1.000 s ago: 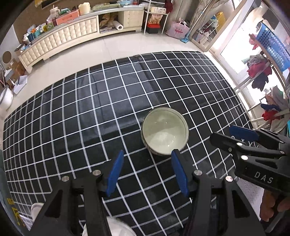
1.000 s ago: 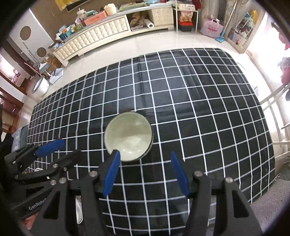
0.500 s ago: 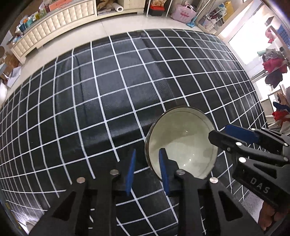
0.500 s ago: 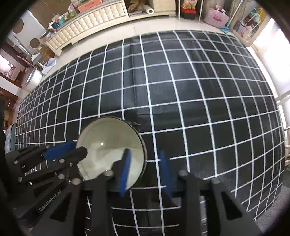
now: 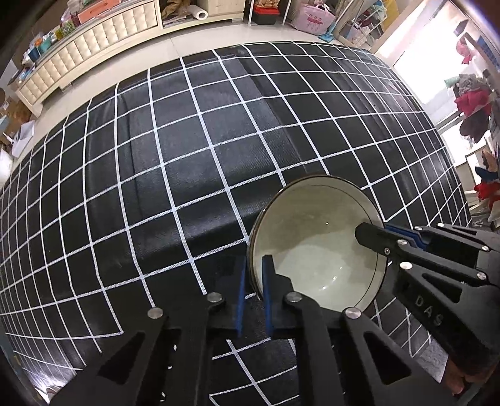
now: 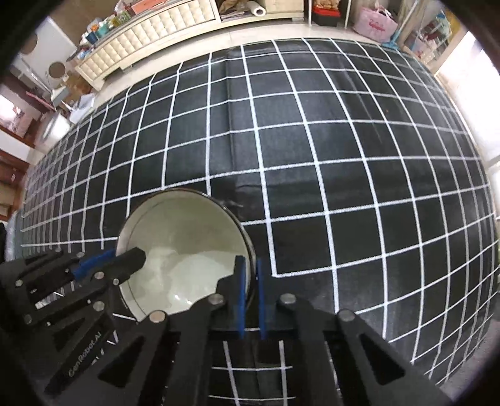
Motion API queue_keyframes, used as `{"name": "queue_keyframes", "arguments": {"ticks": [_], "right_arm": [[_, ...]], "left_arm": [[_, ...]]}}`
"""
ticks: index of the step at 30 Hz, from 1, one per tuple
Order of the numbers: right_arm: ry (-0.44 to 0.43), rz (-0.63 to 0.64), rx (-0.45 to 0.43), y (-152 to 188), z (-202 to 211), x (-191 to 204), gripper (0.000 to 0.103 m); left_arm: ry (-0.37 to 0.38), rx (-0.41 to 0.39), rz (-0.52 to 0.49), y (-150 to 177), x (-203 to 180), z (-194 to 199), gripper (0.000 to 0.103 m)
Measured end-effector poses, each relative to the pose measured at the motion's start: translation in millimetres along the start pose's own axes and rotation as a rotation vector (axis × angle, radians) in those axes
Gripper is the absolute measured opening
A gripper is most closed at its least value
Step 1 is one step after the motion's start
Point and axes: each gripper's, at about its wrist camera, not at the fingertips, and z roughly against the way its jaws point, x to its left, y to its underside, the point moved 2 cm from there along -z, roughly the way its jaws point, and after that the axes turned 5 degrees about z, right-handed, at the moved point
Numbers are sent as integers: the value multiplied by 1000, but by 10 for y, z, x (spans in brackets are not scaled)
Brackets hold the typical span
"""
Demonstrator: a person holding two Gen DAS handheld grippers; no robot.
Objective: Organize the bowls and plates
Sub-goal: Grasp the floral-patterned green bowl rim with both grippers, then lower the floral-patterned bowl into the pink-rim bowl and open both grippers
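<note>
A pale green bowl (image 5: 312,237) with a dark rim sits on the black, white-gridded tablecloth (image 5: 187,156). My left gripper (image 5: 253,262) straddles the bowl's left rim, one blue pad inside and one outside; its jaws are closing and the pads press on the rim. My right gripper (image 6: 248,262) is shut on the opposite rim of the bowl (image 6: 181,231), again with one pad inside and one outside. Each gripper shows in the other's view: the right gripper (image 5: 372,234) at the bowl's right edge, the left gripper (image 6: 125,259) at its left edge. Both point steeply down.
Beyond the table's far edge lies a light tiled floor with a cream tufted cabinet (image 5: 93,53) and cluttered shelves. A pink bag (image 5: 312,15) stands on the floor at the back. Clothes hang on a rack (image 5: 475,103) to the right, by a bright window.
Both grippers came down from above the bowl onto its opposite rims, and their jaws went from wide open to closed around the rim. The bowl stays in place.
</note>
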Motion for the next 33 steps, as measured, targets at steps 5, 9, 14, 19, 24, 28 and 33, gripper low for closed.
{"name": "queue_keyframes", "arguments": {"ticks": [5,9,14,19,24,28,33], "right_arm": [[30,-16,-6,-41,-2,47,8],[-14,-56,1,22,24,-18,8],[-34,-67,-15,136,189,62,8],[-31,-37,-34,245,438,266,8],[-38,1,-65,365,677,574,8],[-52,32,-79,519,786,804,8],[-66,76,-95,701,902,1098,8]], "left_arm": [[-12,-5,-3,-20,-56,-27,8],[-13,-9,-1,7,-62,19,7],[5,-27,9,93,6,209,7],[19,-46,22,266,131,477,7],[18,-86,76,527,334,859,7],[8,-100,94,788,515,1099,7],[-8,-129,129,1100,759,1366,7]]}}
